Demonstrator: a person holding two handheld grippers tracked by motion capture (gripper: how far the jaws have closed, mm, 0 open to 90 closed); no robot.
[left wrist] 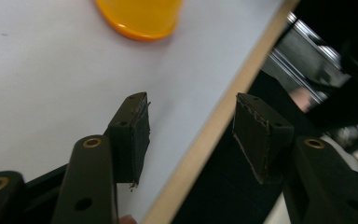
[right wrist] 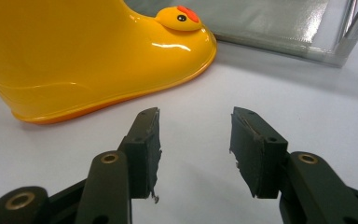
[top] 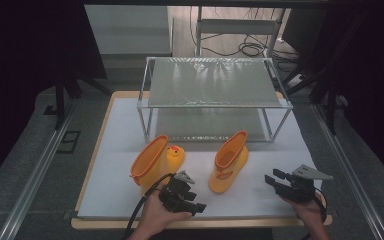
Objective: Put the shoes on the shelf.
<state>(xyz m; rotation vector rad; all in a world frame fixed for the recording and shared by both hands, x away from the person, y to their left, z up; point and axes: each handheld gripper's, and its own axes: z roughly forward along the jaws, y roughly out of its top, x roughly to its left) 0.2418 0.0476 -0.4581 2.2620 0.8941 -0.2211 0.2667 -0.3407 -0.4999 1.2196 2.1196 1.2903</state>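
Observation:
Two yellow rubber boots with orange rims and soles stand on the white mat (top: pixel 115 130). The left boot (top: pixel 155 160) has a duck face on its toe, and the right boot (top: pixel 229 162) stands upright beside it. My left gripper (top: pixel 199 206) sits near the front edge, just in front of the left boot, and points right. Its jaws are open with nothing between them (left wrist: pixel 191 100), and a boot's orange sole (left wrist: pixel 140 21) lies ahead. My right gripper (top: pixel 272 179) is right of the right boot and points at it, open and empty (right wrist: pixel 196 114). The duck-faced boot (right wrist: pixel 98 60) is close ahead.
A two-tier metal rack (top: pixel 212 82) stands at the back of the mat, behind both boots; its lower shelf (right wrist: pixel 261 23) shows past the boot. The wooden table edge (left wrist: pixel 223 116) runs close under the left gripper. Cables lie on the floor beyond the rack.

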